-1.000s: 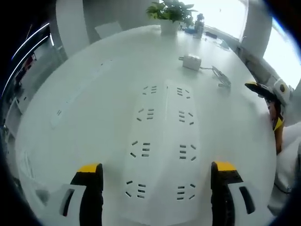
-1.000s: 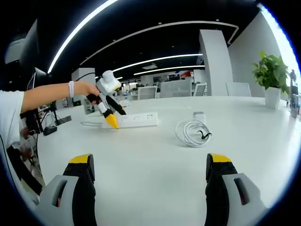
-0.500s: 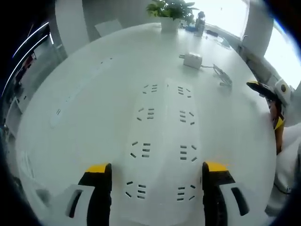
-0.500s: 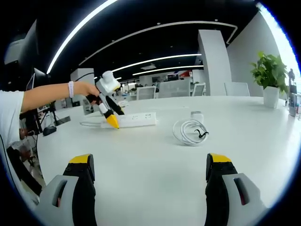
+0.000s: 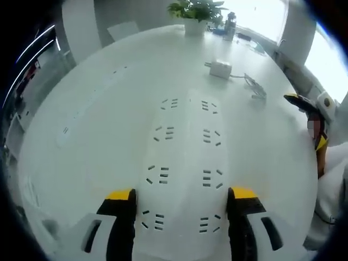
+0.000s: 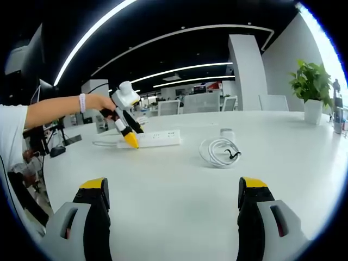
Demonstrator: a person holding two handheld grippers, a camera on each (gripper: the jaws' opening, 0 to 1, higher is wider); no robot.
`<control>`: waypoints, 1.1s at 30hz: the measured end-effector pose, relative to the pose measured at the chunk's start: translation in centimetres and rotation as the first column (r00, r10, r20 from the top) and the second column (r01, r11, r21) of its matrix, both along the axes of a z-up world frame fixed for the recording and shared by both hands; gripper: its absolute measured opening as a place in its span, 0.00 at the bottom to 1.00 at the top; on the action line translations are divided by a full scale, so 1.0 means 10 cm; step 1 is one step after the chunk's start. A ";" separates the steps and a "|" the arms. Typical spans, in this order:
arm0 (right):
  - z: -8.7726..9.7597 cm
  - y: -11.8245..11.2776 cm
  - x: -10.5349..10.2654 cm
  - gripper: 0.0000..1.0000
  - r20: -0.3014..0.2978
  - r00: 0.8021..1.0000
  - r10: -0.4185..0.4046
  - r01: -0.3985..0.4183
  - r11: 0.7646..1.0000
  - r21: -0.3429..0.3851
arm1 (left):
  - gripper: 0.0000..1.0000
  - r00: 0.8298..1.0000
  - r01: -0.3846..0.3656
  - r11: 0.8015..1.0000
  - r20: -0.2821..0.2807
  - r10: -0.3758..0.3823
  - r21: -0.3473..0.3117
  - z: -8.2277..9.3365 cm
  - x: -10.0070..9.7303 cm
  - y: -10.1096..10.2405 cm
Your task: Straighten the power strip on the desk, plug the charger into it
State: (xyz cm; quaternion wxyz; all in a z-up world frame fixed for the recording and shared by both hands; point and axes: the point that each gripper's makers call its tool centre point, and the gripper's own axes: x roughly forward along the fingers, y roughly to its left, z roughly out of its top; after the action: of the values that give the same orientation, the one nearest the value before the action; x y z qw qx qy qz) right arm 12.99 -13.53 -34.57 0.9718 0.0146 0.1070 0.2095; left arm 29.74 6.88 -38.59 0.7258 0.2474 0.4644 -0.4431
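A white power strip (image 5: 185, 157) lies lengthwise on the white desk (image 5: 98, 141), running away from the camera in the left gripper view. My left gripper (image 5: 182, 196) straddles its near end, the yellow-tipped jaws pressed against both long sides. In the right gripper view the same strip (image 6: 155, 138) lies far left, with the left gripper (image 6: 129, 140) and a person's hand over its end. A white charger (image 5: 220, 69) and its coiled cable (image 6: 220, 152) rest apart from the strip. My right gripper (image 6: 174, 187) hovers open over bare desk, also seen at the right edge (image 5: 304, 103).
A potted plant (image 5: 196, 13) and a bottle (image 5: 230, 28) stand at the desk's far edge. The plant (image 6: 312, 89) appears at the right in the right gripper view. Office chairs (image 6: 217, 102) and a pillar stand beyond the desk. A thin cord (image 6: 103, 143) trails from the strip.
The left gripper's jaws have drawn inward from wide apart until they meet the strip's sides. The right gripper view is almost unchanged.
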 end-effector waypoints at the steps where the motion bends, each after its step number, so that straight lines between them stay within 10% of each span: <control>1: 0.00 0.00 0.00 0.98 0.000 1.000 0.000 0.000 1.000 0.000 | 0.69 1.000 0.001 1.000 -0.001 -0.001 0.003 0.00 0.00 0.00; 33: 0.03 -0.01 -0.02 0.98 0.005 1.000 -0.001 0.001 1.000 -0.004 | 0.68 0.985 0.171 0.976 -0.053 -0.165 0.137 -0.02 0.12 0.03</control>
State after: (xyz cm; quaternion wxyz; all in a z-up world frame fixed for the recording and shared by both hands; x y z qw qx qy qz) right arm 12.78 -13.62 -34.25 0.9722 0.0119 0.1048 0.2088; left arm 30.96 7.17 -38.77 0.6567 0.3273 0.4869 -0.4738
